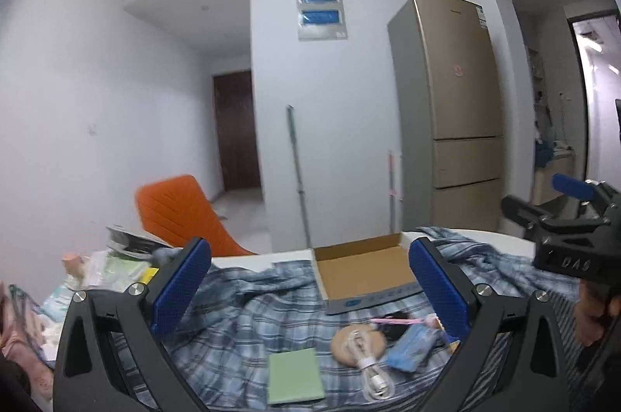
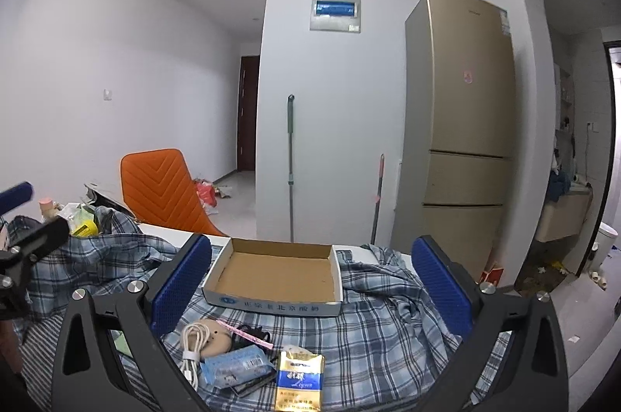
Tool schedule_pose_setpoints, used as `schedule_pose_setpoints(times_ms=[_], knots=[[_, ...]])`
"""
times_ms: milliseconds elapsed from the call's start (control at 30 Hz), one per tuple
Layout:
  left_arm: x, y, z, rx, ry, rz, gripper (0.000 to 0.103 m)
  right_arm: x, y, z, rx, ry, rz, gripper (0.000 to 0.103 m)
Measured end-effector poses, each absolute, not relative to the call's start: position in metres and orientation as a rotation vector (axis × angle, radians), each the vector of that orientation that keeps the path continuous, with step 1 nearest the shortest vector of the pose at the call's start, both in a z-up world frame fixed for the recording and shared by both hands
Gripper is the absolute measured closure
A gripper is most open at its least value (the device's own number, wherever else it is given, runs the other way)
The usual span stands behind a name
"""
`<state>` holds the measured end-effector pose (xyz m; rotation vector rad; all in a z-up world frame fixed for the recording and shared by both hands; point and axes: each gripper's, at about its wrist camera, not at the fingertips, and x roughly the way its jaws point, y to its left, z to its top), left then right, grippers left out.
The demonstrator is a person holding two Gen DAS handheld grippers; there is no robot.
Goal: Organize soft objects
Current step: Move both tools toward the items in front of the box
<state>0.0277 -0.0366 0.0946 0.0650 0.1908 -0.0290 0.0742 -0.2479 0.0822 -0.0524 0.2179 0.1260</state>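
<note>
A shallow empty cardboard box (image 1: 365, 272) (image 2: 275, 276) sits on a blue plaid cloth (image 1: 248, 319) (image 2: 380, 326) over the table. In front of it lie a round beige pad (image 1: 349, 344) (image 2: 215, 334), a coiled white cable (image 1: 368, 369) (image 2: 192, 346), a blue tissue pack (image 1: 411, 348) (image 2: 236, 367), a pink stick (image 2: 244, 334), a green notepad (image 1: 295, 375) and a gold and blue carton (image 2: 299, 383). My left gripper (image 1: 310, 289) is open and empty above them. My right gripper (image 2: 312, 289) is open and empty; it also shows in the left wrist view (image 1: 562, 218).
An orange chair (image 1: 182, 214) (image 2: 163, 194) stands behind the table. Clutter of packets and a pink cloth (image 1: 23, 319) lies at the left. A mop handle (image 2: 290, 167) leans on the wall, and a tall gold fridge (image 2: 465, 125) stands at the right.
</note>
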Motion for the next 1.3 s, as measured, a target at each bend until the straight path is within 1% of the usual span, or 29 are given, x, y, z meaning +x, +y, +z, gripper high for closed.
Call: schedule_pose_setpoints(times_ms=[133, 300, 500, 700, 933, 1300], knots=[[0.054, -0.042, 0.104, 0.045, 0.232, -0.032, 0.000, 0.092, -0.249, 0.086, -0.045, 0.257, 0.132, 0.000], [0.083, -0.045, 0.096, 0.042, 0.280, -0.030, 0.000, 0.116, -0.250, 0.078, -0.038, 0.308, 0.134, 0.000], [0.116, -0.045, 0.070, 0.045, 0.381, -0.033, 0.000, 0.146, -0.250, 0.053, -0.018, 0.388, 0.140, 0.000], [0.145, -0.043, 0.029, 0.048, 0.501, -0.031, 0.000, 0.174, -0.247, 0.015, -0.022, 0.503, 0.153, 0.000], [0.163, -0.034, -0.006, 0.029, 0.584, -0.022, 0.000, 0.191, -0.244, -0.014, -0.024, 0.603, 0.163, 0.000], [0.171, -0.019, -0.024, -0.026, 0.651, -0.017, 0.000, 0.196, -0.238, -0.030, -0.054, 0.648, 0.150, 0.000]])
